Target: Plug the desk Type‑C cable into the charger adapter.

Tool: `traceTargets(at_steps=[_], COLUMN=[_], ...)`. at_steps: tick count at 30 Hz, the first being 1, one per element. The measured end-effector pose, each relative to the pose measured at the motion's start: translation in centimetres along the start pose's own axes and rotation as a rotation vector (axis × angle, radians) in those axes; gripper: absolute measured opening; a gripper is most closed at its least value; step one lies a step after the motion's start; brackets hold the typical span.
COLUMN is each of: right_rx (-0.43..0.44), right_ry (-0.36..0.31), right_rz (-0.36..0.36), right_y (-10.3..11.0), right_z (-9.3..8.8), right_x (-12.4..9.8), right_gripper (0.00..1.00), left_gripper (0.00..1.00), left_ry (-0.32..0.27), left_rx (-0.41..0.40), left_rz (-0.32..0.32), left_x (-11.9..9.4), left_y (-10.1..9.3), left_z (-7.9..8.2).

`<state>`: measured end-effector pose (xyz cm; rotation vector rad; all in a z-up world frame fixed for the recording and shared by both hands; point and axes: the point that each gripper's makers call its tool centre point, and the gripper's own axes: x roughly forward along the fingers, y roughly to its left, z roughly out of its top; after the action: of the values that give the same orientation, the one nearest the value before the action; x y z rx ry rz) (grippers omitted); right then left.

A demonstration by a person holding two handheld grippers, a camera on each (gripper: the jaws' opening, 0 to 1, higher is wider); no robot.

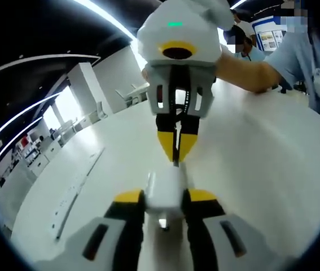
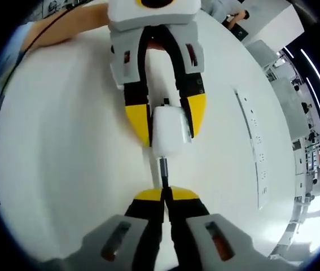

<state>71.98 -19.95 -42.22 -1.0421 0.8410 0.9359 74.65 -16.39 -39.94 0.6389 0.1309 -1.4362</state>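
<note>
White adapter gripped, plug lined up at its port

**Left gripper view.** White and glossy, the charger adapter (image 1: pixel 168 192) sits clamped between my left gripper (image 1: pixel 165 199) jaws, which close narrowly on its two flat sides above the white table (image 1: pixel 272 169). I judge it a light, rigid plastic block, but slick, so a squeeze on the broad faces is the right hold; edges or corners would let it twist. Facing me, the right gripper (image 1: pixel 176 151) comes in from above, its yellow tips pinched together on a thin dark plug that reaches down to the adapter's far end. Whether the tip is touching the port or just short of it, I cannot tell, as this part is blurred.

**Right gripper view.** My right gripper (image 2: pixel 165 195) is shut tight on the Type‑C cable (image 2: pixel 163 176) just behind its metal plug. The plug stands out stiffly towards the adapter's near face, touching it or just beside it. The cord itself will be limp, so holding the hard connector shell is the only way to steer it. The left gripper (image 2: pixel 165 121) holds the adapter from the opposite side. A power strip (image 2: pixel 254 147) lies well apart on the table.
</note>
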Motion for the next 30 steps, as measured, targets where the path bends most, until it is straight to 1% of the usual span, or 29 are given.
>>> traceTargets(at_steps=[8, 11, 17, 20, 23, 26, 29, 30], right_rx=[0.023, 0.015, 0.013, 0.002, 0.023, 0.025, 0.021, 0.013], right_ry=[-0.011, 0.003, 0.002, 0.005, -0.049, -0.085, -0.097, -0.099], right_rz=[-0.003, -0.012, -0.012, -0.025, -0.045, -0.058, -0.068, -0.084], right_y=[-0.2, -0.1, -0.2, -0.3, -1.0, -1.3, -1.4, -1.6], right_z=[0.3, 0.3, 0.3, 0.3, 0.6, 1.1, 1.3, 1.4], right_x=[-0.1, -0.2, -0.3, -0.2, 0.1, 0.3, 0.4, 0.5], right_gripper=[0.03, 0.03, 0.04, 0.04, 0.05, 0.06, 0.07, 0.07], left_gripper=[0.28, 0.28, 0.28, 0.29, 0.29, 0.29, 0.29, 0.29], left_ry=[0.009, 0.01, 0.011, 0.01, 0.024, 0.024, 0.037, 0.04], left_rx=[0.002, 0.002, 0.001, -0.001, 0.002, 0.002, 0.011, 0.012], left_rz=[0.003, 0.004, 0.007, 0.01, 0.022, 0.025, 0.031, 0.036], left_x=[-0.1, -0.1, -0.1, -0.1, -0.2, -0.6, -0.6, -0.5], left_y=[-0.1, -0.1, 0.0, 0.1, 0.4, 0.8, 0.9, 1.1], left_z=[0.0, 0.0, 0.0, 0.0, -0.3, -0.7, -0.8, -0.9])
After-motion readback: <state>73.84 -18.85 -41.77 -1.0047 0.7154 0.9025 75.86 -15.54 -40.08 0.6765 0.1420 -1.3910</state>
